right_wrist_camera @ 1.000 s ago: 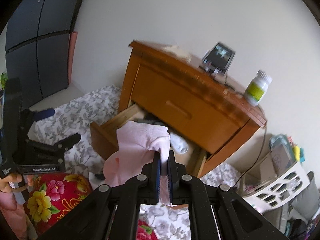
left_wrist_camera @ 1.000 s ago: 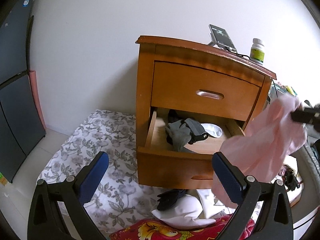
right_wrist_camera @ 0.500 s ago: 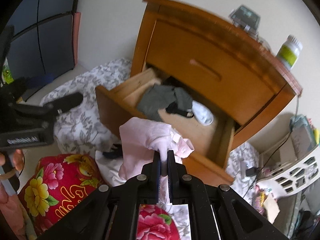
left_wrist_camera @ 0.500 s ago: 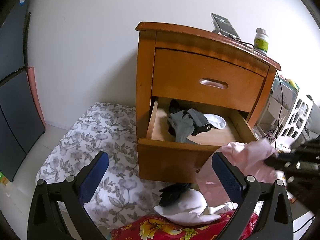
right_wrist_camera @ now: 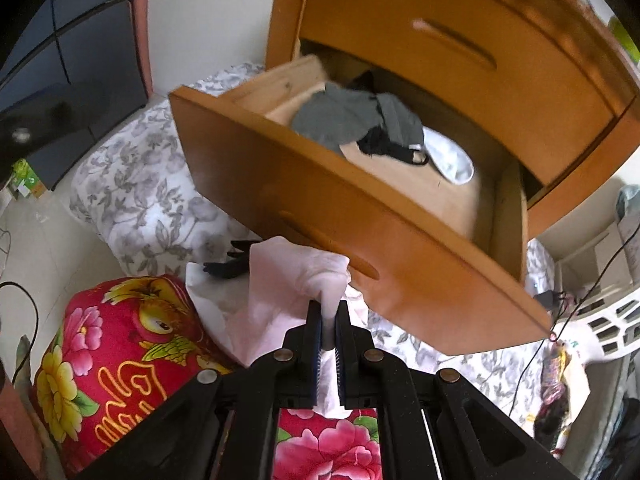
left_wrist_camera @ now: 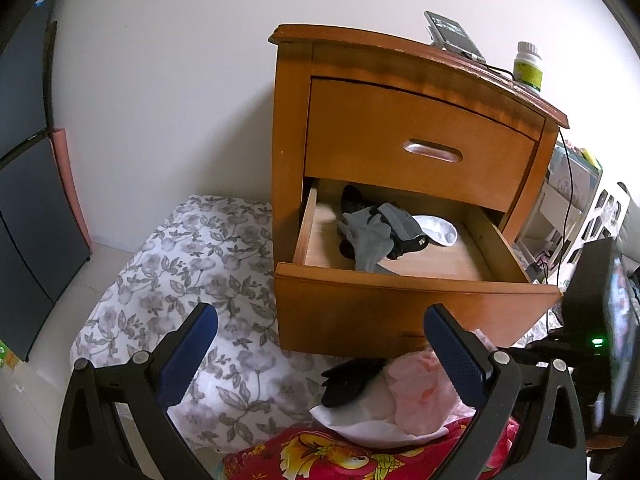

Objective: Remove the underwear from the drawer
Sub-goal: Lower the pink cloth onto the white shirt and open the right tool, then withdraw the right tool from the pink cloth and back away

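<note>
The wooden nightstand's lower drawer (left_wrist_camera: 400, 296) (right_wrist_camera: 304, 196) is pulled out. Inside lie a grey garment (left_wrist_camera: 370, 236) (right_wrist_camera: 340, 118), a black one (right_wrist_camera: 390, 150) and a white one (left_wrist_camera: 438, 230) (right_wrist_camera: 450, 158). My right gripper (right_wrist_camera: 328, 308) is shut on pink underwear (right_wrist_camera: 288, 280) (left_wrist_camera: 424, 392), held low in front of the drawer over a pile of a white cloth (left_wrist_camera: 360, 426) and a black garment (left_wrist_camera: 348, 376) (right_wrist_camera: 230, 266). My left gripper (left_wrist_camera: 320, 322) stands open and holds nothing, well in front of the drawer.
A red flowered pillow (right_wrist_camera: 116, 356) (left_wrist_camera: 352, 456) lies under the pile, on a grey-leaf bedsheet (left_wrist_camera: 180, 280). A phone (left_wrist_camera: 454, 36) and a pill bottle (left_wrist_camera: 528, 68) stand on the nightstand top. A white basket (right_wrist_camera: 608, 320) sits to the right, dark cabinet doors (left_wrist_camera: 24, 160) to the left.
My right gripper has carried the pink underwear from drawer height down onto the pile on the floor in front of the drawer. The left gripper has stayed open, shifting slightly.
</note>
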A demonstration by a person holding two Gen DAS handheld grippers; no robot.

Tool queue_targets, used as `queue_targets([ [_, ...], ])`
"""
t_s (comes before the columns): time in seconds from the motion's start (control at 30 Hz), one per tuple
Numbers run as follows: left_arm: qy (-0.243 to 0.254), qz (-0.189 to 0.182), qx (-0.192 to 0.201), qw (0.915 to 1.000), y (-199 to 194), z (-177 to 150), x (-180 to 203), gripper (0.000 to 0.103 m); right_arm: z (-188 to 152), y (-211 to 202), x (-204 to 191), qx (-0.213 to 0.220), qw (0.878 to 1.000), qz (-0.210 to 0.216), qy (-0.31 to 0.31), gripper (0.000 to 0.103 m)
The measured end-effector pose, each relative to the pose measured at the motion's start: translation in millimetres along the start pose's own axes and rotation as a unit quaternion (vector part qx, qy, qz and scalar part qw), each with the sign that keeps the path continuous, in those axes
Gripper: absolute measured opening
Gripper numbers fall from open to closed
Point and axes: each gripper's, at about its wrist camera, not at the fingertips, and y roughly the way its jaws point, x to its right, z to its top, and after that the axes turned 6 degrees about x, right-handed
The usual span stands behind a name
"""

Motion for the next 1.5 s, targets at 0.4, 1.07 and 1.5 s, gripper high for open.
queue_targets([
  [0.4,0.012,0.0,-0.015,0.9998,9.6,-4.3,3.3,0.103,-16.4,59.8,-0.4,-0.059,0.997,0.017,0.047,0.007],
  [1.07,0.041,0.006,-0.02,0.9989,8.3,-6.5,15.0,0.103,-16.7,35.6,9.2,-0.041,0.996,0.017,0.074,0.021],
  [1.5,0.049,0.015,0.013,0.9986,-17.8,3.7,18.0,0.103,0.4,-55.5,32.4,0.083,0.989,-0.016,0.119,0.056],
])
